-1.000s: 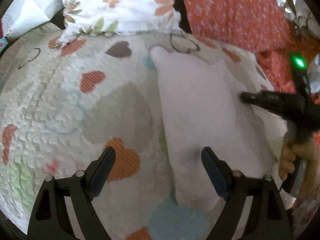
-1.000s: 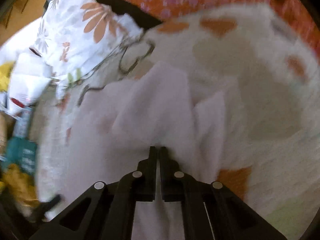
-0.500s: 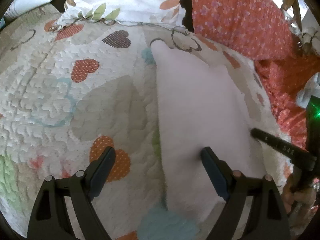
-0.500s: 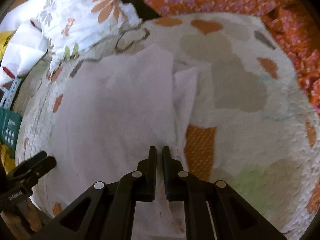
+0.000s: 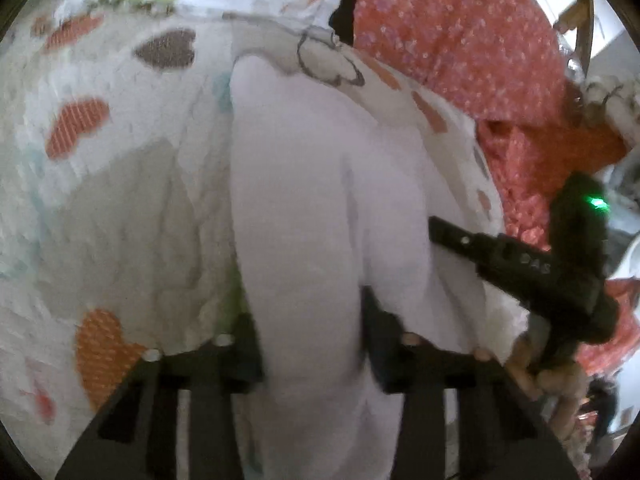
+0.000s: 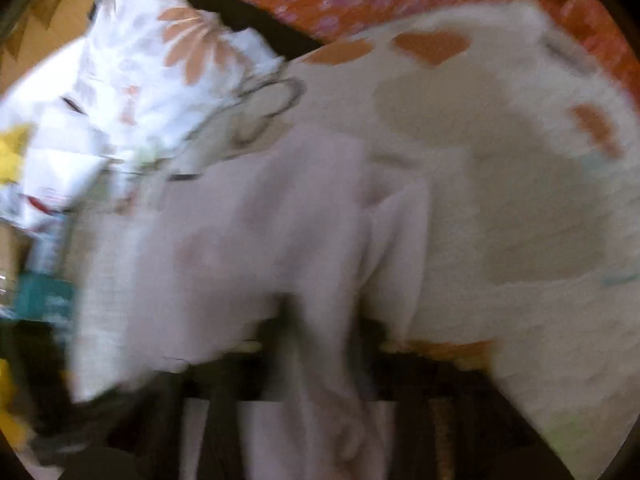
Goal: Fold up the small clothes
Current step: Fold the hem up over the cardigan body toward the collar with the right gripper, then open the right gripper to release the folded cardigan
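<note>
The pale garment looks light and floppy—best pinched at its 6 o'clock hem, where the left gripper, fingers just narrowed, bunches cloth—while the right gripper, fingers just parting, straddles a fold.

Finger of right gripper: pale raised letters — "DAS" legible, the rest blurred
Elsewhere: nothing readable — both views smeared

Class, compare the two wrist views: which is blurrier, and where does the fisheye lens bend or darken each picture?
Right wrist view: heavy motion smear, white cloth and quilt soft, blocky near the bottom. Left wrist view: milder blur, cloth edges readable, green light on the right gripper glares. Both: curved edges, black corners.
</note>
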Tool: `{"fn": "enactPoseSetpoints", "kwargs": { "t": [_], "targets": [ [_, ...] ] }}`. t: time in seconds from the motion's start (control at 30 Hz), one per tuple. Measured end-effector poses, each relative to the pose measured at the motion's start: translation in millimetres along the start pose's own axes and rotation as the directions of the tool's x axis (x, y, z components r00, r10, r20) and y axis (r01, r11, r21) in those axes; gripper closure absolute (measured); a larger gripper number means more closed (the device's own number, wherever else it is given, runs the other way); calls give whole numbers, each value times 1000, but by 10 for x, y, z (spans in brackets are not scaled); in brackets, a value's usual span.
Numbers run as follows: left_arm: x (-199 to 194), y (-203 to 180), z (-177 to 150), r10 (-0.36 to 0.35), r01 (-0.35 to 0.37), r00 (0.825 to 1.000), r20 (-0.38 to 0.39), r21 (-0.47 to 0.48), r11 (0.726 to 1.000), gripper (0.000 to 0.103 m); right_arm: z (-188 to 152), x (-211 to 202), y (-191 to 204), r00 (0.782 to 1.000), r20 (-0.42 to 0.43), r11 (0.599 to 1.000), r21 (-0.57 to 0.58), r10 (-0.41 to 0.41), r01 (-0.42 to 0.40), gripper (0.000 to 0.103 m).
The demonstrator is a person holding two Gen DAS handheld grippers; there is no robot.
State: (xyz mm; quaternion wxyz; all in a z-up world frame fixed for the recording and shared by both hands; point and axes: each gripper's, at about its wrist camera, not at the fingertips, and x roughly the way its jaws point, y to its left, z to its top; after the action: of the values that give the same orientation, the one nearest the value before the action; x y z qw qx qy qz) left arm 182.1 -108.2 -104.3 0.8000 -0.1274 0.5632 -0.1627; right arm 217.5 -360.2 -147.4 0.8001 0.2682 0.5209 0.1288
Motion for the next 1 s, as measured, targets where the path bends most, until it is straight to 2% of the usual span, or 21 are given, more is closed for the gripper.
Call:
{"fn": "enactPoseSetpoints", "kwargs": {
  "t": [0.07, 0.13, 0.17, 0.23, 0.27, 0.3, 0.33, 0.37, 0.47, 0.53, 0.57, 0.6, 0.67, 0.7, 0.73, 0.77, 0.8, 0.87, 0.9, 0.93, 1.0],
  "targets": [
    [-188, -41, 87, -16, 16, 999, 32, -10, 1000, 72, 32, -120, 120, 998, 33, 998, -2, 60, -60, 83],
    [-289, -61, 113, 20, -20, 999, 29, 1, 1000, 72, 45, -272, 223, 988, 77, 991, -9, 131, -131, 84],
    [-305, -49, 102, 66, -66, 998, 24, 10, 998, 67, 41, -340, 276, 987, 101, 992, -30, 126, -124, 84],
    [-218, -30, 61, 149, -149, 989, -8, 24, 989, 56, 25, -332, 311, 995, 102, 998, -57, 20, -14, 84],
    [-129, -1, 20, 208, -206, 977, -39, 41, 978, 49, 14, -292, 305, 994, 93, 996, -66, -52, 58, 84],
    [-60, 28, -35, 247, -244, 968, -52, 58, 968, 46, -12, -229, 267, 982, 83, 982, -68, -171, 177, 83],
    [-65, 49, -55, 246, -244, 968, -40, 60, 968, 42, -26, -200, 231, 970, 76, 970, -60, -231, 235, 82],
    [-113, 49, -64, 246, -244, 969, -25, 66, 967, 40, -33, -218, 206, 968, 77, 969, -49, -238, 242, 82],
    [-324, 55, -55, 254, -256, 967, 37, 81, 963, 40, -63, -466, 301, 970, 167, 981, -50, -177, 188, 82],
    [-535, 54, -57, 299, -310, 946, 127, 78, 948, 39, -137, -603, 534, 970, 219, 981, -133, -110, 141, 82],
    [-594, 60, -48, 310, -325, 937, 158, 76, 943, 38, -186, -606, 637, 978, 201, 982, -167, -54, 89, 82],
    [-732, 49, -54, 331, -353, 918, 220, 70, 933, 37, -223, -563, 701, 986, 168, 981, -187, -17, 49, 82],
    [-940, 2, -51, 364, -403, 875, 319, 63, 913, 28, -324, -401, 780, 996, 93, 978, -204, -12, 31, 82],
    [-1090, -39, -80, 395, -449, 831, 391, 51, 892, 24, -358, -285, 774, 998, 55, 978, -201, -39, 49, 82],
    [-1197, -77, -88, 422, -486, 791, 443, 37, 873, 14, -399, -201, 728, 998, 27, 978, -196, -65, 69, 82],
    [-1317, -129, -110, 439, -519, 744, 504, 22, 855, 5, -455, -119, 674, 995, 1, 977, -190, -98, 97, 85],
    [-1463, -168, -159, 449, -546, 699, 557, 9, 838, 1, -492, -55, 617, 990, -16, 973, -185, -141, 136, 87],
    [-1679, -220, -209, 452, -563, 645, 617, -16, 826, 0, -548, -119, 565, 983, -5, 968, -179, -183, 179, 87],
    [-1818, -239, -264, 434, -547, 637, 637, -22, 837, 0, -603, -194, 604, 973, 4, 956, -189, -230, 226, 87],
    [-1886, -245, -279, 418, -531, 644, 641, -19, 847, 0, -649, -253, 627, 966, 14, 946, -200, -256, 254, 87],
    [-2064, -266, -355, 354, -455, 680, 642, -9, 891, 0, -739, -354, 703, 947, 37, 920, -229, -319, 318, 82]
  ]
}}
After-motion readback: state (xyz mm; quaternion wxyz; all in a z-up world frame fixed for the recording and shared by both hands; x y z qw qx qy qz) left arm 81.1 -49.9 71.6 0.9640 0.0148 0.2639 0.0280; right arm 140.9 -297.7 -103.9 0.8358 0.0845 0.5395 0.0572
